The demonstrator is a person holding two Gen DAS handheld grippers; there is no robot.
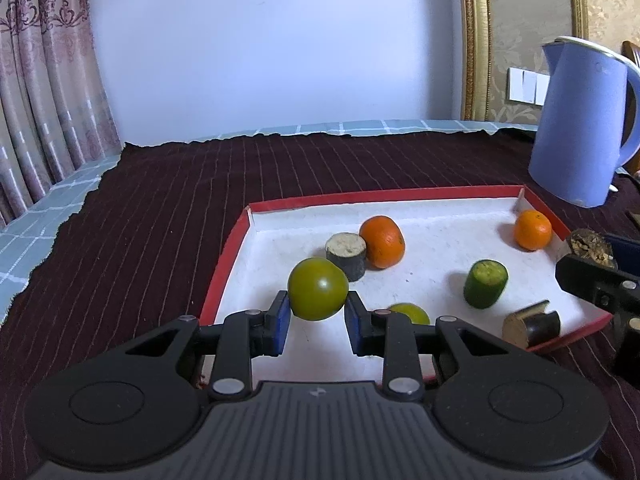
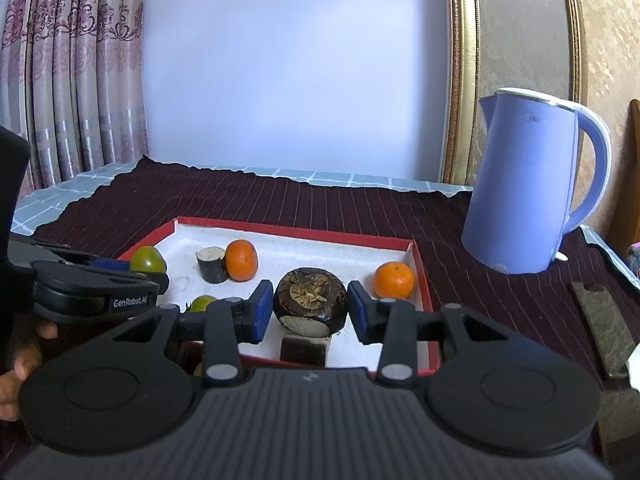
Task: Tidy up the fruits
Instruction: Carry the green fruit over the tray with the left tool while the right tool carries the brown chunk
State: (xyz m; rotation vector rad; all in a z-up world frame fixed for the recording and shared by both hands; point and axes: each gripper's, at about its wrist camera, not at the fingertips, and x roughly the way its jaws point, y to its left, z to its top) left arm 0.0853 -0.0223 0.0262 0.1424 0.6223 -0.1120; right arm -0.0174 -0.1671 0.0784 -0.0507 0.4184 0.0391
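My left gripper is shut on a green round fruit and holds it above the near left corner of a red-rimmed white tray. My right gripper is shut on a dark brown round fruit above the tray's near edge. In the tray lie two oranges, a second green fruit, a green cylinder piece and two dark stubs with pale cut ends.
A blue electric kettle stands to the right behind the tray on the dark striped cloth. A dark flat object lies at the right. Curtains hang on the left.
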